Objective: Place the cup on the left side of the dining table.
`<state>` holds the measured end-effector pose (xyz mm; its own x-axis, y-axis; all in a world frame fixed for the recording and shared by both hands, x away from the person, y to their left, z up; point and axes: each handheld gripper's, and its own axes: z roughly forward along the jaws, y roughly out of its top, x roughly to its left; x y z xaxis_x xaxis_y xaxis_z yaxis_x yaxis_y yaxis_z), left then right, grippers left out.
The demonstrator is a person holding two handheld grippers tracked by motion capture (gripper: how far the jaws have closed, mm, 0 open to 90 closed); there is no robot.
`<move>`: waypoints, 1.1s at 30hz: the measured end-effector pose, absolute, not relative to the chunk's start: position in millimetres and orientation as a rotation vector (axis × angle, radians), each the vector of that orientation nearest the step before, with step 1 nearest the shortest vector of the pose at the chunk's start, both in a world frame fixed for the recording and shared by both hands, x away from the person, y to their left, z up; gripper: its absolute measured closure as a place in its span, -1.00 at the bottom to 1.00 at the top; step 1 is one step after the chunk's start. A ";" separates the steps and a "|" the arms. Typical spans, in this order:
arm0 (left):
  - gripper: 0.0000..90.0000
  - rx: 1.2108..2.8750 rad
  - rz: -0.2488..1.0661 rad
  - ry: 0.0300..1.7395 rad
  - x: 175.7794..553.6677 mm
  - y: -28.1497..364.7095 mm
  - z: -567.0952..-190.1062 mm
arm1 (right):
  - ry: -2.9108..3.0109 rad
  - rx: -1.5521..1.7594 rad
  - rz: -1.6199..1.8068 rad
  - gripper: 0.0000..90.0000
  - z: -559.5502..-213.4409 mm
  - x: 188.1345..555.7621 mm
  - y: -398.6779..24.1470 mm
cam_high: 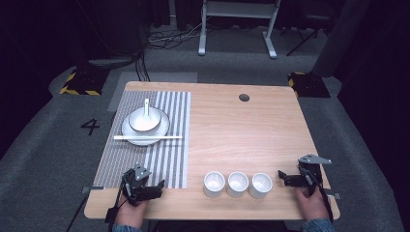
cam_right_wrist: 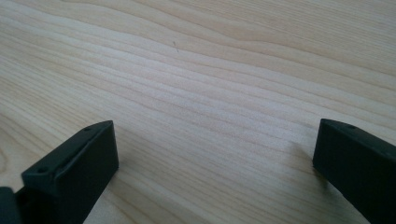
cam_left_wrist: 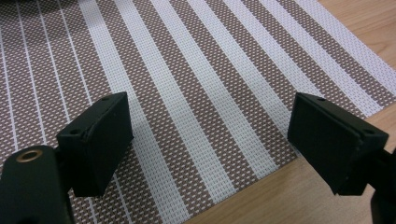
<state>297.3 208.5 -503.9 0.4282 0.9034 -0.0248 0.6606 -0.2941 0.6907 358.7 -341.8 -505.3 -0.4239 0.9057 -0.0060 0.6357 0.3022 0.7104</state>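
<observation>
Setting: dark room, grey carpeted floor [cam_high: 43,145] with a painted numeral, white frame legs [cam_high: 237,29] at the far side.
Table [cam_high: 241,130]: light wood top with rounded corners; a dark round hole [cam_high: 244,97] near its far edge.
Placemat [cam_high: 169,145]: brown-and-white striped weave, laid on the table's left part and reaching from the far edge almost to the near edge.
Plate [cam_high: 162,130]: white, on the far half of the placemat.
Bowl [cam_high: 143,120]: white, seated on the plate, a white spoon [cam_high: 146,105] resting in it.
Chopsticks [cam_high: 148,137]: white pair, lying crosswise over the plate's near rim.
Cups [cam_high: 237,184]: three small white cups in a row on bare wood near the front edge, just beside one another, between the two grippers.
Left gripper [cam_high: 157,186]: held at the near corner of the placemat, jaws spread wide over the weave, holding nothing.
Right gripper [cam_high: 284,178]: near the table's right front corner, just right of the cup row and apart from it; jaws spread wide above bare wood, holding nothing.
</observation>
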 end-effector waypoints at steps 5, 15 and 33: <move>-0.68 2.054 0.496 1.314 297.3 208.6 -503.9 | 2.169 1.375 0.899 -1.00 -505.3 358.6 -341.8; -0.69 2.055 0.484 1.311 297.7 209.2 -503.8 | 2.168 1.376 0.899 -1.00 -505.3 358.6 -341.7; -0.60 2.011 0.478 1.226 292.6 216.2 -482.6 | 2.168 1.374 0.899 -1.00 -505.3 358.4 -341.7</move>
